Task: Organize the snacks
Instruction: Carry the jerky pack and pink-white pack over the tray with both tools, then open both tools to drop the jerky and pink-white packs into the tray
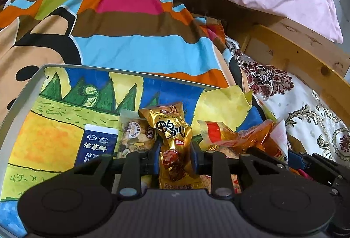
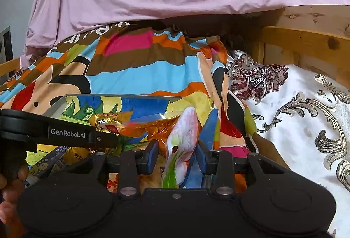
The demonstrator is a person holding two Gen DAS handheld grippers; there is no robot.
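Left gripper [image 1: 175,156] pinches your gold snack packet [image 1: 172,128] at lower centre, over the tray [image 1: 32,85]; right gripper [image 2: 176,157] straddles a pink-white pouch [image 2: 181,144], contact unclear. Several snacks sit unsorted; most work remains.

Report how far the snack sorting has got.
Done: a dark blue packet and a nut pack already lie in the grey-rimmed box. In hand: left gripper holds a gold packet; right gripper holds a pink-and-white packet. Left: orange packets at the box's right edge.
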